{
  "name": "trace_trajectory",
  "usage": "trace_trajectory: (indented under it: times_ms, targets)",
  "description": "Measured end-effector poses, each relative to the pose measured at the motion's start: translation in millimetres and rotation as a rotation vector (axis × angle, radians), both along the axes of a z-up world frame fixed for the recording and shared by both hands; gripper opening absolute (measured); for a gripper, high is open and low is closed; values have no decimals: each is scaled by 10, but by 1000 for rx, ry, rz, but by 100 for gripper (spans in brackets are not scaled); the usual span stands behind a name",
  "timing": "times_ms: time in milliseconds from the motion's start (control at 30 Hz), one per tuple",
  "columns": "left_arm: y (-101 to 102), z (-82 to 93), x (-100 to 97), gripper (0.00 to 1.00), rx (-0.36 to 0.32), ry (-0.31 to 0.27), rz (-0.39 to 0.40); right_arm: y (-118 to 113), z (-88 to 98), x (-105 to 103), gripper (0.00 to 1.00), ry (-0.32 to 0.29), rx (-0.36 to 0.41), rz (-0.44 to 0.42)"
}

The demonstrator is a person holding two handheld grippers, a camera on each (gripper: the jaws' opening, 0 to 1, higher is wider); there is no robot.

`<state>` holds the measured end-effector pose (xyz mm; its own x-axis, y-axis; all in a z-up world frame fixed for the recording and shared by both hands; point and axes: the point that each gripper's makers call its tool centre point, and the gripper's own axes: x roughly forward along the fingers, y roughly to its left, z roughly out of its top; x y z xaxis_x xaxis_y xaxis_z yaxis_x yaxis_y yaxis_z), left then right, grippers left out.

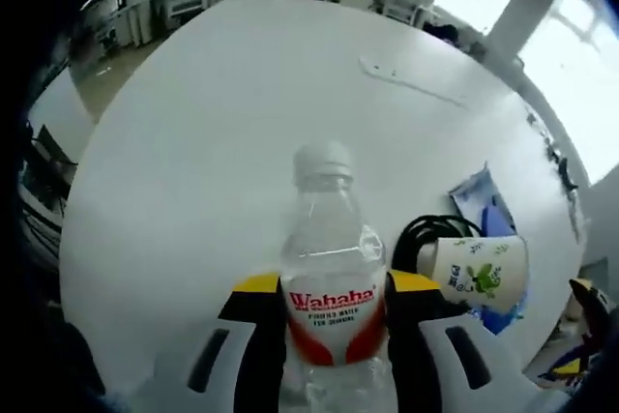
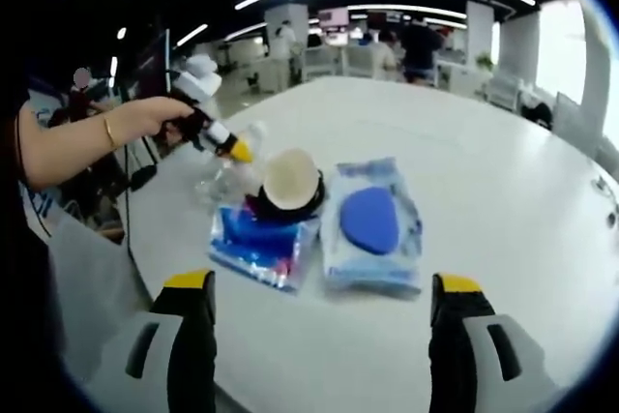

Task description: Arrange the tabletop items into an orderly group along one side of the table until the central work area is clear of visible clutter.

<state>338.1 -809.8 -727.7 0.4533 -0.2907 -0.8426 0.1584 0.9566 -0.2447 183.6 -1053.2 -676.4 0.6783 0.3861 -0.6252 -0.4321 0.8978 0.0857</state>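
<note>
a: start with the left gripper view. what is it holding?

b: the left gripper (image 1: 334,321) has its yellow-tipped jaws closed on a clear wahaha water bottle (image 1: 329,278), gripping it at the red label. the bottle stands upright, cap on. just to its right a paper cup (image 1: 479,273) with a green print lies tipped over, touching a coil of black cable (image 1: 426,231), with a blue packet (image 1: 481,202) behind them.

a: and the table beyond?

b: the white round table (image 1: 242,103) looks bare past the bottle, apart from a thin pale object (image 1: 411,81) far off that i cannot identify.

a: now the right gripper view.

b: the right gripper (image 2: 324,321) is spread wide with nothing between its jaws, hovering over the near edge of the table. ahead of it two blue packets lie side by side, the left packet (image 2: 256,244) and the right packet (image 2: 372,224), touching or nearly so. the cup rests on the cable at the back of the left packet. further left a hand (image 2: 145,118) brings the other gripper in with the bottle beside that pile.

a: so how far along?

b: i'd judge it nearly done. the packets, cup and cable are grouped near one edge, and the middle looks open. what seems left is setting the bottle down by the group, and perhaps standing the cup up.
</note>
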Motion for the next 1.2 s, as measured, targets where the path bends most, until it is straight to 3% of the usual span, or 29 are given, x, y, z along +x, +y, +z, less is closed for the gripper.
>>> trace_trajectory:
  times_ms: [267,400,433,500,600,767,1000,1200]
  targets:
    - [86,169,-11,37,-29,-71,47,1,52,9,90,-15,-2,2]
    - [112,282,25,36,-23,-146,42,10,68,7,90,-20,-5,5]
    - [117,331,80,36,-21,-199,34,13,72,7,90,-21,-4,4]
    - [142,364,55,36,-21,-204,48,24,80,7,90,-22,-3,5]
    - [172,430,73,36,-10,-260,44,38,90,7,90,-25,-3,7]
    - [213,447,84,36,11,-318,43,46,95,8,90,-27,-2,8]
    - [162,457,22,36,61,-428,-20,65,103,19,90,-31,2,6]
    - [166,448,-63,36,77,-491,0,100,123,25,90,-36,5,13]
